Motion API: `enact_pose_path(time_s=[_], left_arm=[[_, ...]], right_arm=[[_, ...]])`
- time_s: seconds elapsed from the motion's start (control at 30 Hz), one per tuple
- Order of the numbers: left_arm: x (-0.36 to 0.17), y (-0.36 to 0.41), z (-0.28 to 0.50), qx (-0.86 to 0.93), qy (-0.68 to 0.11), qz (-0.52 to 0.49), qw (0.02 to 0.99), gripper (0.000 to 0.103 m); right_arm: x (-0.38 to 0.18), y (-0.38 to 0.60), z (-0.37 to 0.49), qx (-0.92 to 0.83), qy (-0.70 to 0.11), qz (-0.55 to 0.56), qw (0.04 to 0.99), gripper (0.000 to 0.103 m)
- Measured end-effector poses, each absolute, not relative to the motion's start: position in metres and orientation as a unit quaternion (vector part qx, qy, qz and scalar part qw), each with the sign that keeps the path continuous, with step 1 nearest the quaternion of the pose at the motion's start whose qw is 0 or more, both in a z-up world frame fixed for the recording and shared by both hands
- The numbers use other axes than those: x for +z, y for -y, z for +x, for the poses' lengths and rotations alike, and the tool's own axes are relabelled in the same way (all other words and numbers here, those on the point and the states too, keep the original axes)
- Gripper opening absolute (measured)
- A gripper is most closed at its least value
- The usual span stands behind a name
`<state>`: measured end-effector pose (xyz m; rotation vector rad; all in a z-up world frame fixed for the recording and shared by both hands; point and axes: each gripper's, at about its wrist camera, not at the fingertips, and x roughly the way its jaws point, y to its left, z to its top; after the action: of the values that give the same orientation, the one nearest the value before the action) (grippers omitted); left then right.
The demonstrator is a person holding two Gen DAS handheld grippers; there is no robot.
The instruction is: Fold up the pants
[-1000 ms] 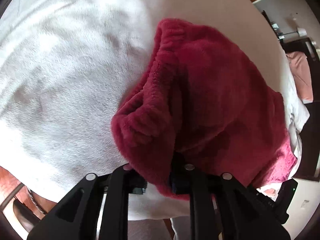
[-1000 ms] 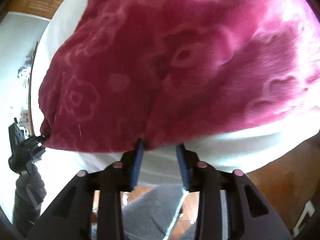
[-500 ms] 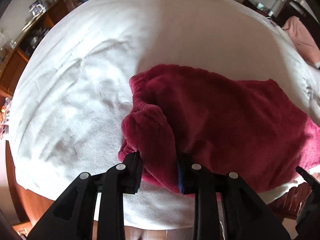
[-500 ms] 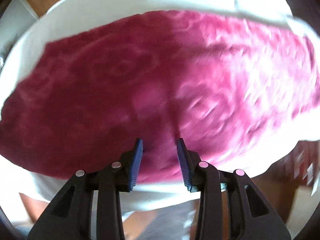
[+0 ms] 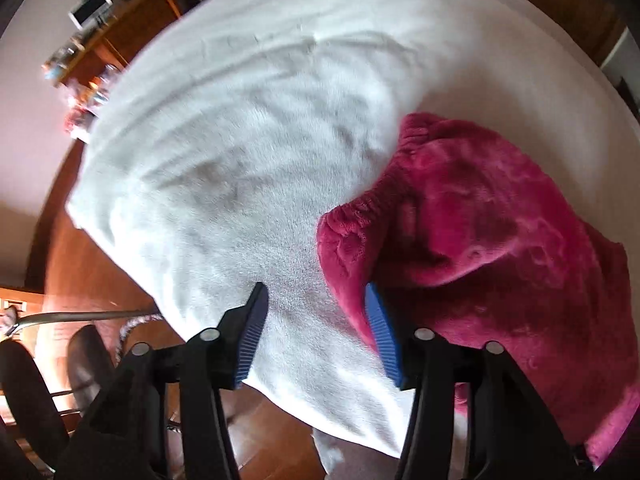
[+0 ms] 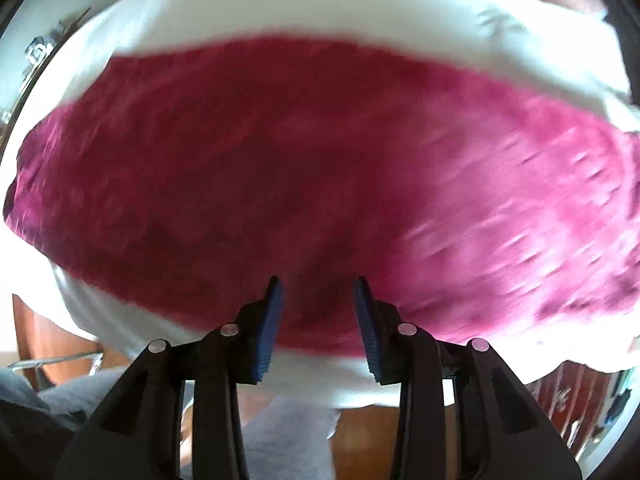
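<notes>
1. Left wrist view: left gripper points down at a surface covered with a white fleece blanket; can't tell what is under the cover, so not naming it a counter.
2. Its jaws have just been opening and now stand wide apart. Bare white blanket fills most of the gap.
3. Blue pads: the right-hand one touches the waistband fold of the pants, but nothing is pinched; the left-hand pad is clear of the fabric.
4. Pants are crimson plush, lying on the blanket at the right of this view, ribbed elastic waistband bunched toward the left gripper, rest of the garment running off to the lower right edge.
5. Background at upper left: wooden sideboard with a small white screen and glassware. Wooden floor shows below the blanket's edge, with a dark chair at lower left.
6. Right wrist view: heavy motion blur. Right gripper hangs over the pants, which spread across nearly the whole frame on the white blanket.
7. Right jaws stand at a moderate gap, narrower than the left ones. Crimson fabric shows between the pads, but it seems to lie below them, not clamped; no fabric is seen pressed against either pad.
8. Near edge of the blanket runs just under the right gripper, wooden floor beyond it. Grey cloth at the bottom; can't tell what it is.
</notes>
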<state>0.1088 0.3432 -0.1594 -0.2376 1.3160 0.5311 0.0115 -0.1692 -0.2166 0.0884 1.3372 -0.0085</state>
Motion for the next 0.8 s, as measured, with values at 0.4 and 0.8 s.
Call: enact_pose_path(time_s=[0.4,0.8], left_arm=[[-0.146,-0.272,0.097,0.294,-0.585,-0.104,0.749,0.079],[-0.121,-0.202,0.106,0.276,-0.561,-0.095,0.775,0.079]], right_arm=[[-0.258,0.257,0.0,-0.029,-0.627,-0.052,0.777,0.04],[-0.194,0.346,-0.018,-0.064,-0.569,0.032,0.819,0.04]])
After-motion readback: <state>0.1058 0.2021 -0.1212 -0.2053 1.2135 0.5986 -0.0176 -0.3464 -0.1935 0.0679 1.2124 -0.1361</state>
